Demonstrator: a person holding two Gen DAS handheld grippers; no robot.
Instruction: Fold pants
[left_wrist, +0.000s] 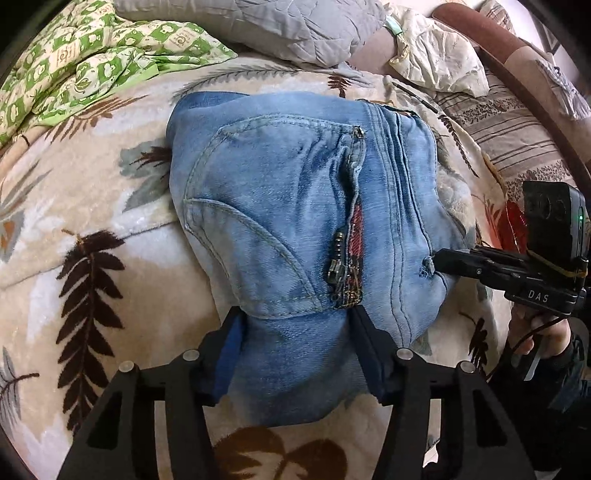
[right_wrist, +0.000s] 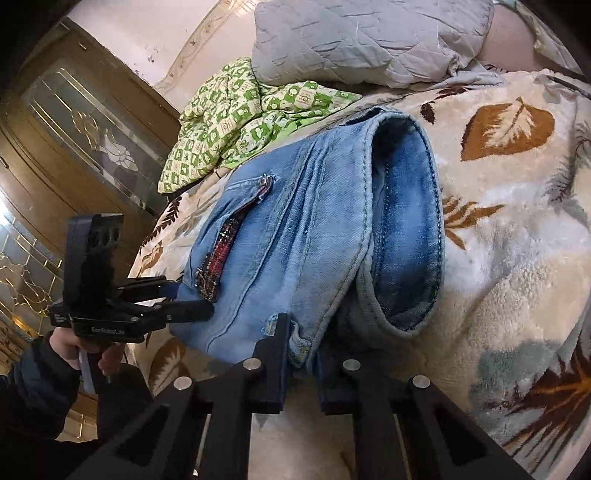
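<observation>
a pair of light blue denim pants (left_wrist: 295, 206), already folded into a compact bundle, lies on a cream blanket with a brown leaf pattern (left_wrist: 74, 229) covering a bed. the left gripper (left_wrist: 295, 332) straddles the near edge of the bundle, its jaws standing fairly wide with denim bunched between them; whether the pads press the cloth cannot be told for sure. the right gripper (right_wrist: 301, 354) is pinched nearly closed on the cloth at the bundle's right edge, just beside a small frayed hole (right_wrist: 271, 325). to do this step well, both grips should probably take all the layers together, lift evenly and carry the edge straight across so the stacked layers do not slide apart. the left wrist view shows the zipper pocket with its metal pull (left_wrist: 338, 269) and a pale crumpled cloth (left_wrist: 436, 59) far right. only the right wrist view shows the open, rounded leg cuff (right_wrist: 406, 229), a wooden door with patterned glass (right_wrist: 74, 140) at left, and the person's left hand (right_wrist: 68, 347). both show a green checked quilt (right_wrist: 236, 122) and a grey pillow (right_wrist: 369, 40) at the far side.
</observation>
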